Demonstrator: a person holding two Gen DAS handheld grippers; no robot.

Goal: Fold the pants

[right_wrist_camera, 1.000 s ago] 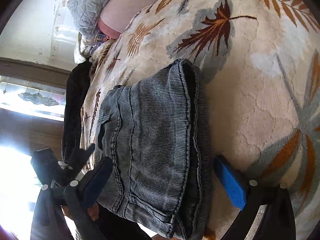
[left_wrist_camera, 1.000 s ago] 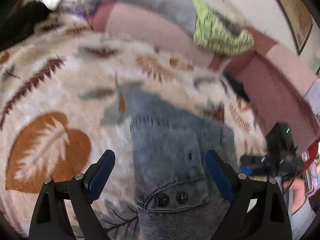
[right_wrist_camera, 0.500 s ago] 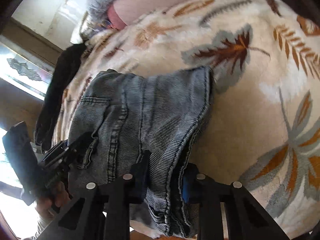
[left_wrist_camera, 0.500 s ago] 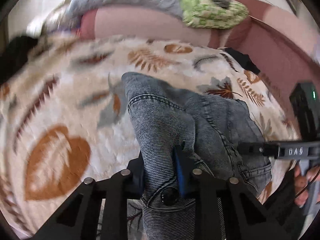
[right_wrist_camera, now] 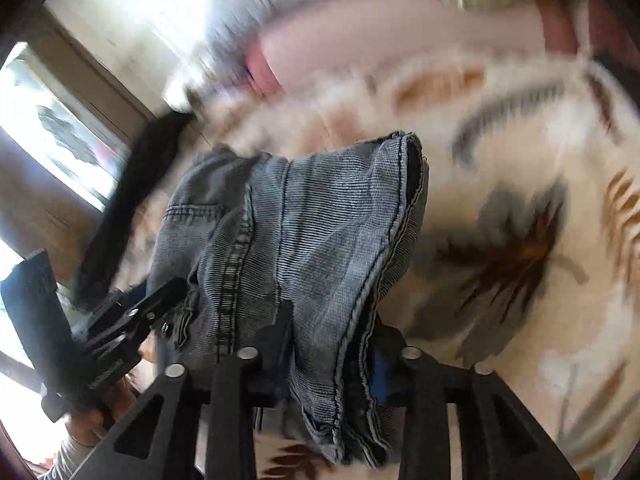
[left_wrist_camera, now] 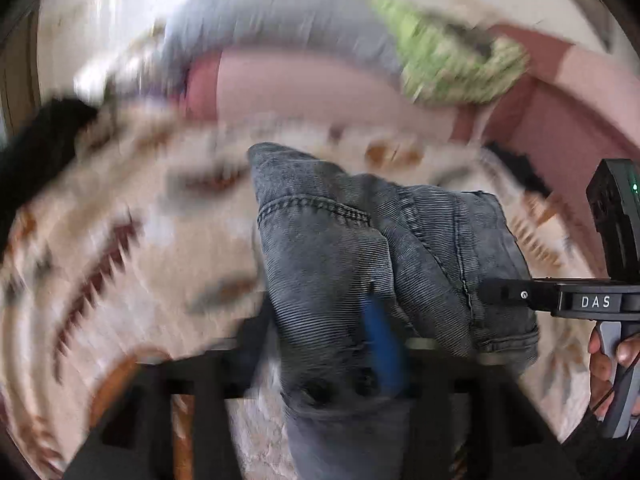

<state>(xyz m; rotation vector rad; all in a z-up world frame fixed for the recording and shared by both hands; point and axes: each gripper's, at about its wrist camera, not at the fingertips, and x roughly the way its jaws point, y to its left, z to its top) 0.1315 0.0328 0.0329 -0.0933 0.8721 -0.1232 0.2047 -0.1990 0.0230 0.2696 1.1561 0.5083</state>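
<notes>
The folded grey-blue denim pants (left_wrist_camera: pixel 360 248) hang between both grippers above a cream blanket with leaf prints (left_wrist_camera: pixel 120 240). My left gripper (left_wrist_camera: pixel 332 344) is shut on the waistband end, near its two dark buttons. My right gripper (right_wrist_camera: pixel 332 344) is shut on the other edge of the pants (right_wrist_camera: pixel 304 232), by the stitched hem. The right gripper also shows at the right of the left wrist view (left_wrist_camera: pixel 560 300), and the left gripper at the lower left of the right wrist view (right_wrist_camera: pixel 132 320). Both views are motion-blurred.
A pink bolster (left_wrist_camera: pixel 304 84) lies along the back of the blanket, with a grey quilted pillow (left_wrist_camera: pixel 280 16) and a green cloth (left_wrist_camera: pixel 448 68) on it. A black garment (right_wrist_camera: pixel 136 192) lies at the blanket's left edge by a window (right_wrist_camera: pixel 48 136).
Both grippers went from open around the pants to shut on them, then lifted the pants off the blanket. The cameras are now moving fast.
</notes>
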